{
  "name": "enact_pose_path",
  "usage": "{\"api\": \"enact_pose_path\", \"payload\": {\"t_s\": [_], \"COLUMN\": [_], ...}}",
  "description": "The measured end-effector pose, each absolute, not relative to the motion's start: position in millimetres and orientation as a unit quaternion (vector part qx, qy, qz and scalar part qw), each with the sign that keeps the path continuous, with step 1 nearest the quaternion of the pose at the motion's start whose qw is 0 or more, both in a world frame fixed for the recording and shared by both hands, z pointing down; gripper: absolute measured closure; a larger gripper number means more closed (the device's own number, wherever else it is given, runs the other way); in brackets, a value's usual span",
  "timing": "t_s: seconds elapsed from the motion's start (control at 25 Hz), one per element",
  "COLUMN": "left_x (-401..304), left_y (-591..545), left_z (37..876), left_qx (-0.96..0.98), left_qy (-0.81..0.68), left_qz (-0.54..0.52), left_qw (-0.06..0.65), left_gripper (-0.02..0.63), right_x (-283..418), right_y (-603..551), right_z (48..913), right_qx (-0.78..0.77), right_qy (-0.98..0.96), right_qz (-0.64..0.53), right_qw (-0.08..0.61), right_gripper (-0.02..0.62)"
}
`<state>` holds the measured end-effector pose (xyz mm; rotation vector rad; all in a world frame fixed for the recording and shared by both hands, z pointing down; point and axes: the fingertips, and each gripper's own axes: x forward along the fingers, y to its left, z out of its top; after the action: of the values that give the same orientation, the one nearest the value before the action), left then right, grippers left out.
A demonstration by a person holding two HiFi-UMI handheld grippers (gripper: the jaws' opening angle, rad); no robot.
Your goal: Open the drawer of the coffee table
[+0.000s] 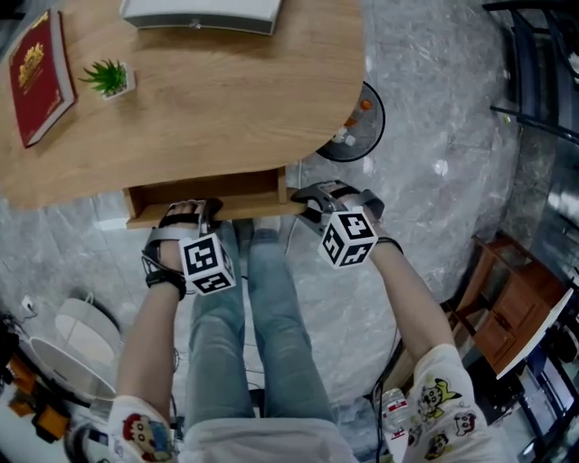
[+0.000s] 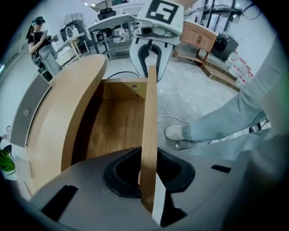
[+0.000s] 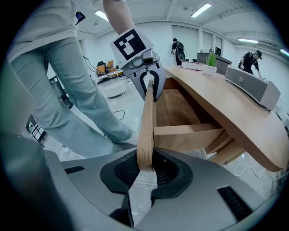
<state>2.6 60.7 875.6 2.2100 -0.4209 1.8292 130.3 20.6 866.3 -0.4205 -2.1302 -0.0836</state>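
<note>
The wooden coffee table (image 1: 208, 99) has its drawer (image 1: 204, 191) pulled partly out toward me. The drawer's thin front panel (image 2: 150, 117) runs between both grippers. My left gripper (image 1: 190, 213) points steeply down at the panel's left end, and in the left gripper view its pads (image 2: 146, 173) clamp the board. My right gripper (image 1: 312, 204) holds the panel's right end; in the right gripper view the gripper (image 3: 145, 167) is shut on the board's edge (image 3: 146, 122). The drawer's inside (image 3: 178, 106) looks bare.
On the tabletop lie a red book (image 1: 38, 77), a small potted plant (image 1: 109, 79) and a white device (image 1: 201, 13). A round black fan (image 1: 357, 127) sits on the marble floor by the table's right corner. My legs (image 1: 271, 335) are just behind the drawer. Wooden chairs (image 1: 507, 307) stand at the right.
</note>
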Motion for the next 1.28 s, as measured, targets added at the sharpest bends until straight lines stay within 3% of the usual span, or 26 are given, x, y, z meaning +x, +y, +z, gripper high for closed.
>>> {"api": "enact_pose_path", "payload": {"t_s": [1.28], "left_x": [37], "left_y": [157], "left_z": [887], "left_qx": [0.750], "left_qy": [-0.114], "left_qz": [0.629], "left_qw": [0.170], "left_gripper": [0.532], "right_x": [165], "right_y": [118], "right_z": [880], "right_qx": [-0.212], "right_qy": [-0.838], "right_qz": [-0.021], "right_qw": [0.503], "right_gripper": [0.514]}}
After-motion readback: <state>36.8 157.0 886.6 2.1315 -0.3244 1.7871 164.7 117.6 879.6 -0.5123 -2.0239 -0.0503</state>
